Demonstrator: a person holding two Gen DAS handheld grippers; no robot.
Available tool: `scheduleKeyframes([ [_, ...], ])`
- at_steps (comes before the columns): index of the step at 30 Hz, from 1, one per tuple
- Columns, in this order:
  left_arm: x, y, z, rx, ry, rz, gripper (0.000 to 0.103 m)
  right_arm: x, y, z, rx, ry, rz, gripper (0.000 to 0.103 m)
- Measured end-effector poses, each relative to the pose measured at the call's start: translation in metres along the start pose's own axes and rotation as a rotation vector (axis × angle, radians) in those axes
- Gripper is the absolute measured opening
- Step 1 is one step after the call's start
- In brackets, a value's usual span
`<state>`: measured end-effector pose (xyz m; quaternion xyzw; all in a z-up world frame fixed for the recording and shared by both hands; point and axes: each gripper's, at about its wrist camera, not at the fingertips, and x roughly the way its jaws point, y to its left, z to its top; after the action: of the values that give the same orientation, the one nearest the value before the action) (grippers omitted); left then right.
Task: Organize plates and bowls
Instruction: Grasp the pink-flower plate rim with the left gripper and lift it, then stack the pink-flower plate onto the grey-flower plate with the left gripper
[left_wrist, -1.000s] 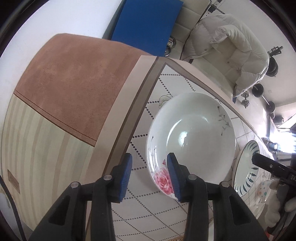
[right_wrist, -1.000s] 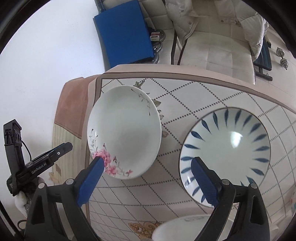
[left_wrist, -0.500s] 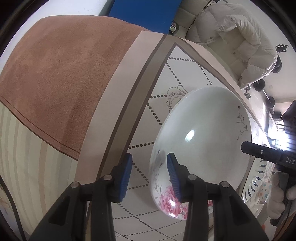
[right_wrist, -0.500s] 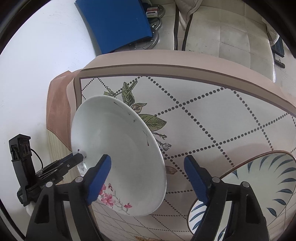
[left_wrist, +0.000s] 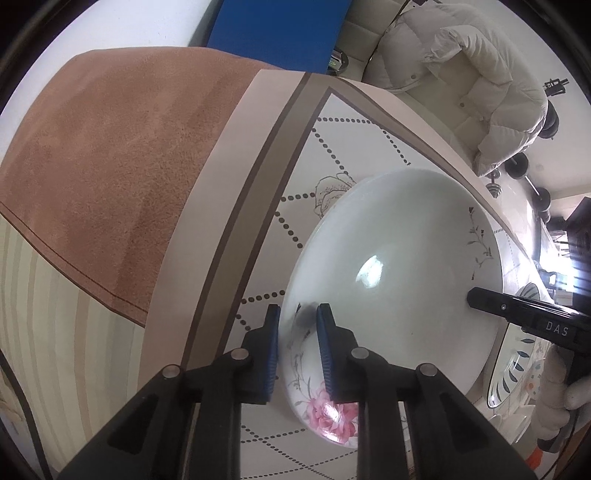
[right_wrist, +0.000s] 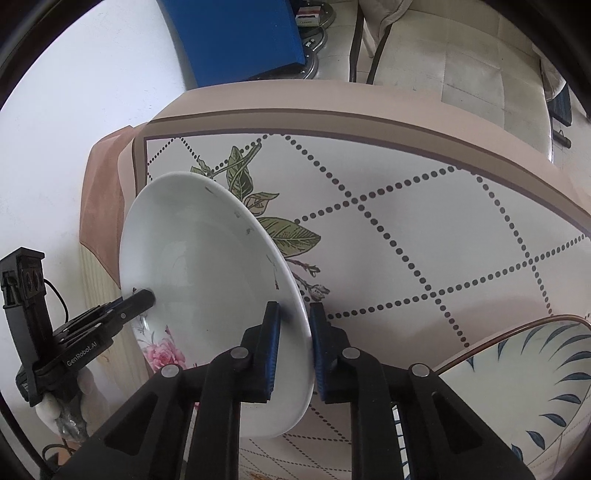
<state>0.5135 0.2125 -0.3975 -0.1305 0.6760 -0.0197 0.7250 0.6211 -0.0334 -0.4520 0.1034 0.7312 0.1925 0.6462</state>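
Gripping now the white round porcelain plate with pink flower (left_wrist: 399, 266) by both grippers, left gripper (left_wrist: 295, 317) clamped at 9 o'clock rim, right gripper (right_wrist: 293, 314) just closed at 3 o'clock; stacking onto blue-leaf ceramic plate (right_wrist: 535, 376) not yet done.

White plate (left_wrist: 399, 258): glazed ceramic, glossy, window glare on smooth well, pink flower print at rim. Blue-leaf plate (right_wrist: 524, 384): same glossy glaze. Tablecloth (right_wrist: 424, 229): smooth, faint sheen, dotted lattice print; side drape (left_wrist: 110, 155) brown, matt, suede-like nap. Gripper fingers (left_wrist: 334, 354): matt black plastic, blue ribbed rubbery pads, metal pins. Jacket (left_wrist: 461, 59): quilted cloth, soft matt.
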Motion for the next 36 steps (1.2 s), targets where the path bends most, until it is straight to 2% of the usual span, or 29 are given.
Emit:
scheduleKeyframes([
  [12,-0.028,0.003,-0.008,0.014,-0.057,-0.010,0.017,-0.008,0.006,-0.015,-0.028,-0.042,0.016,0.018],
  [22,-0.066,-0.023,-0.023,0.058,-0.090,-0.028,0.017,-0.042,0.009,-0.035,-0.036,-0.093,0.042,0.018],
  [30,-0.092,-0.070,-0.057,0.137,-0.093,-0.072,0.017,-0.089,-0.007,-0.087,-0.005,-0.143,0.039,0.018],
  [36,-0.093,-0.116,-0.092,0.229,-0.067,-0.091,0.017,-0.119,-0.037,-0.153,0.058,-0.182,0.031,0.018],
])
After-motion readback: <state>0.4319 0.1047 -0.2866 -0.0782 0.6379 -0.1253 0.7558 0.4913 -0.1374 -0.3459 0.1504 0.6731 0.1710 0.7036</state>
